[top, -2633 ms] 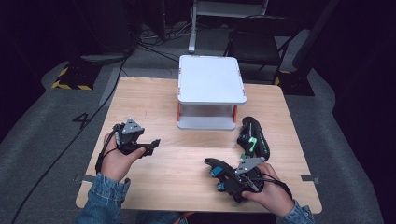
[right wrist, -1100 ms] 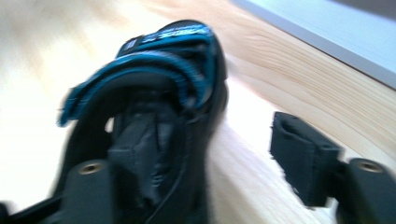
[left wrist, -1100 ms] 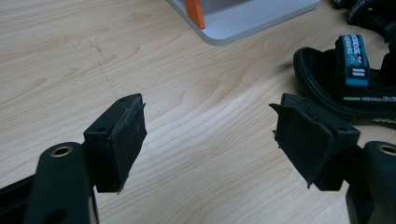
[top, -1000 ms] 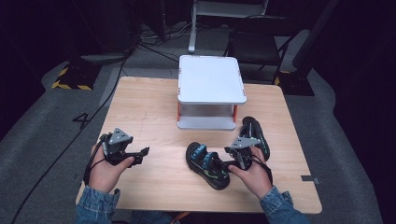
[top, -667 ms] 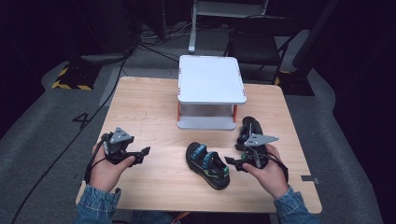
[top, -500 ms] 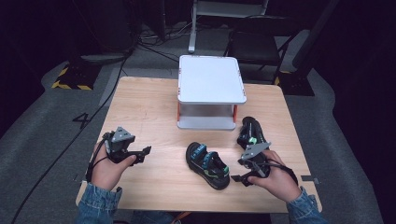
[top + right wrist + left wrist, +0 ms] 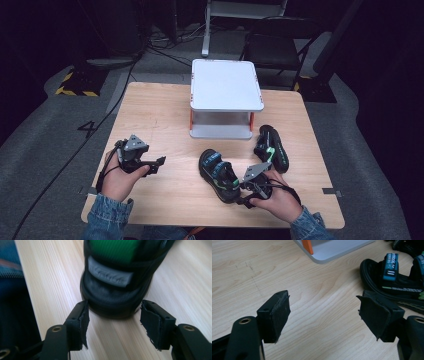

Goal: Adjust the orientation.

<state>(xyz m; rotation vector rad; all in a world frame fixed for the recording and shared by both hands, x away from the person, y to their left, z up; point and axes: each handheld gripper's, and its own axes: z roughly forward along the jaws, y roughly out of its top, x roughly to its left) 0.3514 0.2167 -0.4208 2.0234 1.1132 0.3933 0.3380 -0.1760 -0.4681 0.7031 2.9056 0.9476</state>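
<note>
While the near sandal (image 7: 218,175) lies flat on the table (image 7: 160,115), in front of the white stand (image 7: 226,86) and just off its near edge, its long axis is seen to run slantwise, toe toward the stand and heel toward the person; the heel end is what is faced by the right claw (image 7: 248,186), which is held low at the table just behind that heel. In the right gripper view the rounded black heel (image 7: 112,302) sits just ahead of the two padded jaws, centred on the gap and not yet between the pads; the jaws have just been closing, yet a moderate gap remains and nothing is gripped. A short push along the sandal's length is judged to be all that is needed before the heel can be pinched; the right hand is plainly the nearer one.

The left claw (image 7: 159,162) is held well to the left of the stand, its jaws wide apart and empty above bare wood.

A second sandal (image 7: 270,146) rests beside the stand's right foot. Both sandals are made of black moulded rubber with woven straps in blue and green; the stand is smooth and white with orange posts; the table is of pale grained wood.
</note>
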